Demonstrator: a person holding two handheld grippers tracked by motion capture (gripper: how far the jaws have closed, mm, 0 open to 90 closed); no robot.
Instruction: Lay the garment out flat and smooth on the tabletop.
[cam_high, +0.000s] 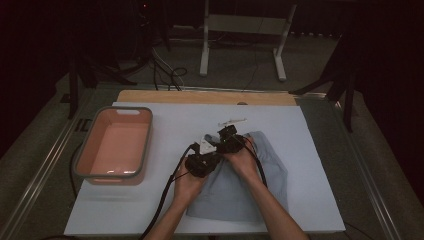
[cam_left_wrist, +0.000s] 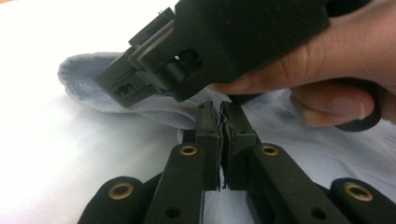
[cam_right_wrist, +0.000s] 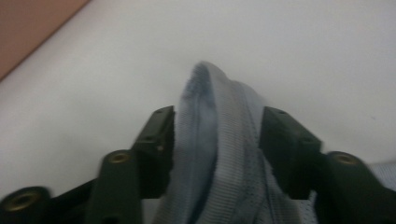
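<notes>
A grey-blue garment (cam_high: 240, 192) lies crumpled on the white board (cam_high: 150, 210), right of centre. Both hands work at its far left corner, close together. My left gripper (cam_high: 212, 156) is shut on a thin fold of the garment (cam_left_wrist: 93, 79), whose edge shows pinched between the tips of my left gripper (cam_left_wrist: 219, 109). Just beyond them a hand (cam_left_wrist: 327, 70) holds the other gripper's black body. My right gripper (cam_high: 226, 134) stands open. In its own view, a raised ribbed ridge of the garment (cam_right_wrist: 219, 140) fills the wide gap of my right gripper (cam_right_wrist: 217, 116).
A pink basin with a grey rim (cam_high: 146, 145) stands at the board's left. A small white object (cam_high: 232, 121) lies just beyond the grippers. A strip of wooden tabletop (cam_high: 200, 96) runs along the far edge, and a white frame (cam_high: 245, 25) stands on the floor behind.
</notes>
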